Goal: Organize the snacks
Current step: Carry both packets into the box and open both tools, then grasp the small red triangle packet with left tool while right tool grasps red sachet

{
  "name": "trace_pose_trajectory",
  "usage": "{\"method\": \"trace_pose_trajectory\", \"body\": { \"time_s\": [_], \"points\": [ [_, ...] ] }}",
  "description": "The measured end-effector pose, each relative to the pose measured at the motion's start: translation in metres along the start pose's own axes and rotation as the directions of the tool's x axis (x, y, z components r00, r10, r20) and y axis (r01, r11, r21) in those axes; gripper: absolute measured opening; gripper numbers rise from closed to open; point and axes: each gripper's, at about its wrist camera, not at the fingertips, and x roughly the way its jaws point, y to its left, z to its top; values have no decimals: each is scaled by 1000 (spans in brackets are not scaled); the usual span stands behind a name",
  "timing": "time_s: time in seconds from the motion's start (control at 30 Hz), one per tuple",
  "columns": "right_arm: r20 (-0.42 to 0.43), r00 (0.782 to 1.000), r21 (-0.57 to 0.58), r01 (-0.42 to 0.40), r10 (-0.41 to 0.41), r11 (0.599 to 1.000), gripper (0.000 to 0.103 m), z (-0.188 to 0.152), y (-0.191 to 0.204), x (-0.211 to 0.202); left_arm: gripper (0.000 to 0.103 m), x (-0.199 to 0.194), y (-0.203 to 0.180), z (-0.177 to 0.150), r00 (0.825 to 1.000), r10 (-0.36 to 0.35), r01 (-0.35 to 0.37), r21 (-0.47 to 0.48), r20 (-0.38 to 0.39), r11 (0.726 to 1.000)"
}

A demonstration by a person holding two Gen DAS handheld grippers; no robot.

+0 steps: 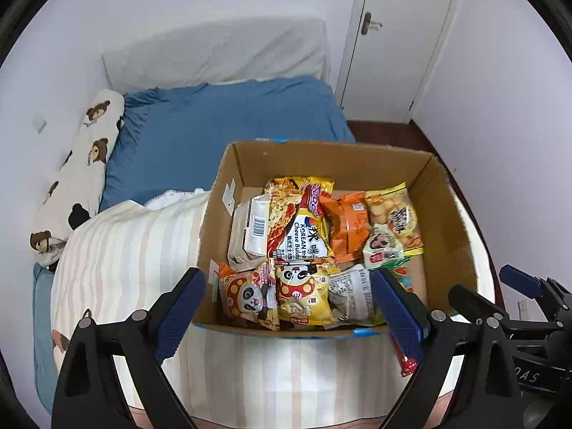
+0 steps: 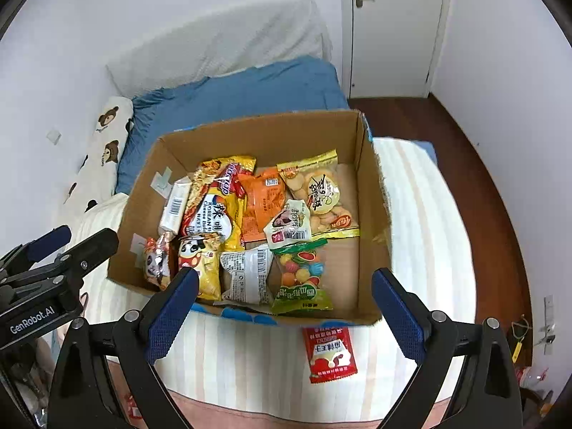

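Observation:
An open cardboard box (image 1: 443, 214) (image 2: 371, 193) stands on a striped blanket on the bed. It holds several snack packs: a yellow Korean noodle bag (image 1: 304, 225) (image 2: 214, 211), an orange pack (image 1: 348, 225) (image 2: 262, 202), a biscuit bag (image 1: 393, 211) (image 2: 320, 189), panda packs (image 1: 300, 291) (image 2: 196, 257) and a candy bag (image 2: 302, 279). A red sachet (image 2: 330, 354) lies on the blanket just in front of the box. My left gripper (image 1: 287, 314) hovers above the box's near edge, open and empty. My right gripper (image 2: 286, 311) is also open and empty, above the near edge and the sachet.
The striped blanket (image 1: 136, 250) (image 2: 422, 214) covers the near bed, with a blue sheet (image 1: 221, 121) behind. A bear-print pillow (image 1: 82, 164) lies along the left wall. A white door (image 1: 400, 35) and dark wood floor (image 2: 479, 164) are at the right.

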Motion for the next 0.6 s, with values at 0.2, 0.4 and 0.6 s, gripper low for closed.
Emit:
{"method": "trace_pose_trajectory", "body": {
  "time_s": [0.2,0.4,0.6],
  "points": [
    [47,999,-7,-17,17,1000,99,-16,3,-34,95,-33,-6,-15,998,1,-2,14,57,1000],
    [48,998,19,-48,47,999,99,-37,-7,-46,95,-41,-6,-37,998,6,-6,3,56,1000],
    [-81,996,114,-39,49,993,99,-71,-43,4,95,-3,2,-81,998,49,-51,-39,-48,998]
  ]
}}
